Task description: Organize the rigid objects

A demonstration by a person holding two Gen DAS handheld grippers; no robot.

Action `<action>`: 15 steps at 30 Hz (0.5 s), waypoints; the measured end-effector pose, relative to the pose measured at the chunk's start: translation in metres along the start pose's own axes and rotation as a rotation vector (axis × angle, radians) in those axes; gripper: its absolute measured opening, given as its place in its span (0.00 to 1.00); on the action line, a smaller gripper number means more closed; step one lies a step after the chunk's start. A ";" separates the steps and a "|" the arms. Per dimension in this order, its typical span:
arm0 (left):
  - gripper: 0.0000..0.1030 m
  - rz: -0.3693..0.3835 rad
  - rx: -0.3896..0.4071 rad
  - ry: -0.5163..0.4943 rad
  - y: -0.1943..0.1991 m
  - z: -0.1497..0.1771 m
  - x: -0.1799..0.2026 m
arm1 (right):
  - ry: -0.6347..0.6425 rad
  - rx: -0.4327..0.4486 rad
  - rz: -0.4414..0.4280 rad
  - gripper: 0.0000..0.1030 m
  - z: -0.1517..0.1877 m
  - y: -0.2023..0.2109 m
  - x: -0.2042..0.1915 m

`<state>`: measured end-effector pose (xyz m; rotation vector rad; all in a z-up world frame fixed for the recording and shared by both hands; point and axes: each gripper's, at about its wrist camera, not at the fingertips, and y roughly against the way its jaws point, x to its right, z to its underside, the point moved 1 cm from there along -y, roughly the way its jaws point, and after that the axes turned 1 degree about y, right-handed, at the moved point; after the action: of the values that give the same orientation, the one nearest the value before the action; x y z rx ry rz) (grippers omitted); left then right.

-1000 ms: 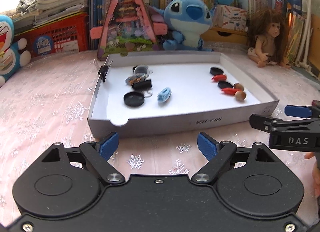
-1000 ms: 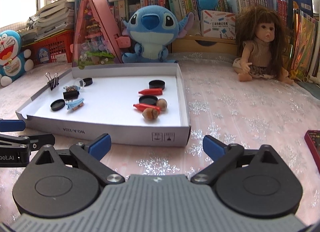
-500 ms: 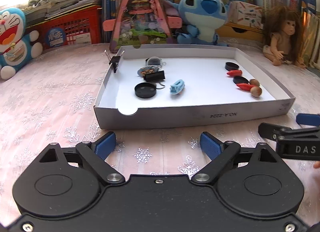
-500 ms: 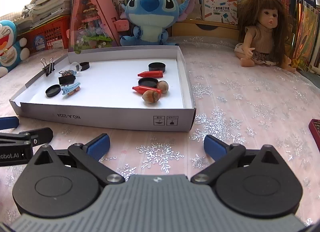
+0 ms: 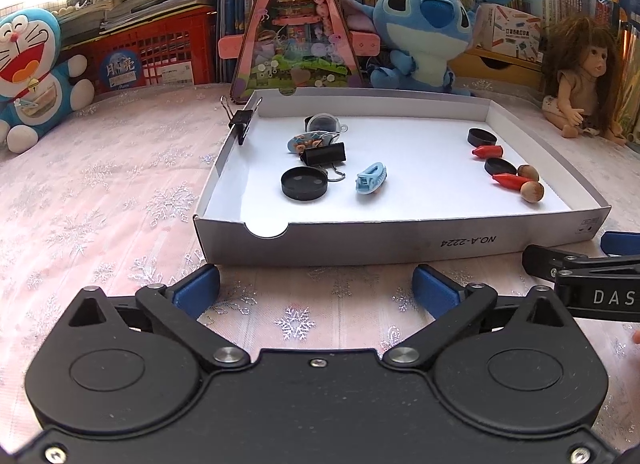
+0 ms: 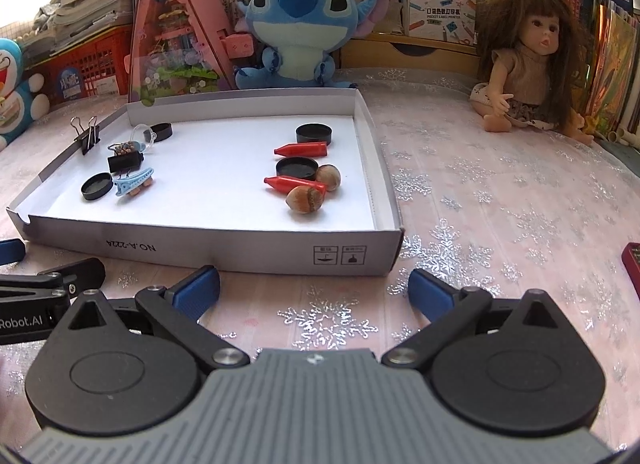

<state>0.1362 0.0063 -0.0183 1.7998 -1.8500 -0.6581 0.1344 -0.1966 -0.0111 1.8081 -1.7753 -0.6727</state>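
Observation:
A shallow white cardboard tray [image 5: 400, 240] [image 6: 224, 252] lies on the pink snowflake cloth. On its left side are a black lid [image 5: 304, 183], a black binder clip [image 5: 323, 154], a light blue hair clip [image 5: 371, 178] and a clear dome [image 5: 325, 122]. On its right side are two red cones [image 6: 301, 150], black lids [image 6: 297, 168] and two hazelnuts [image 6: 305, 199]. Another binder clip [image 5: 240, 120] grips the tray's left wall. My left gripper [image 5: 316, 290] is open and empty before the tray's front wall. My right gripper [image 6: 314, 290] is open and empty near the tray's front right corner.
A Stitch plush [image 6: 300, 24], a pink triangular toy house [image 5: 294, 24], a Doraemon plush [image 5: 32, 76], a red crate [image 5: 156, 52] and books stand behind the tray. A doll [image 6: 528, 60] sits at the right. A dark red object [image 6: 632, 264] lies at the far right edge.
Both grippers have drawn back and tilted a little, so the tray sits lower and farther in both views. Nothing in the tray moved. Both stay open.

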 end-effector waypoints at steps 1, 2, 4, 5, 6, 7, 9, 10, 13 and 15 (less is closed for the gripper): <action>1.00 -0.001 0.000 -0.001 0.000 0.000 0.000 | -0.002 0.000 0.000 1.00 0.000 -0.001 0.000; 1.00 0.000 0.000 0.000 0.000 0.000 0.000 | -0.004 0.000 0.000 1.00 0.000 -0.001 0.000; 1.00 0.001 0.000 0.001 -0.001 0.000 0.000 | -0.007 0.001 -0.001 1.00 0.000 -0.002 0.000; 1.00 0.001 0.000 0.000 0.000 0.000 0.000 | -0.007 0.001 -0.001 1.00 0.000 -0.002 0.000; 1.00 0.001 0.000 0.001 0.000 0.000 0.000 | -0.008 0.001 -0.002 1.00 0.000 -0.002 0.000; 1.00 0.002 0.000 0.002 -0.001 0.000 0.000 | -0.009 0.001 -0.002 1.00 0.000 -0.002 0.001; 1.00 0.003 0.001 0.003 0.000 0.000 0.000 | -0.009 0.001 -0.003 1.00 0.000 -0.002 0.001; 1.00 0.002 0.001 0.003 -0.001 0.000 0.000 | -0.010 0.001 -0.003 1.00 0.000 -0.002 0.000; 1.00 0.002 0.003 0.004 0.000 0.001 0.000 | -0.009 0.001 -0.003 1.00 0.000 -0.002 0.001; 1.00 0.002 0.003 0.004 0.000 0.001 0.000 | -0.010 0.001 -0.003 1.00 0.000 -0.002 0.000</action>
<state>0.1353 0.0066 -0.0192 1.7992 -1.8511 -0.6511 0.1362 -0.1970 -0.0125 1.8114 -1.7802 -0.6824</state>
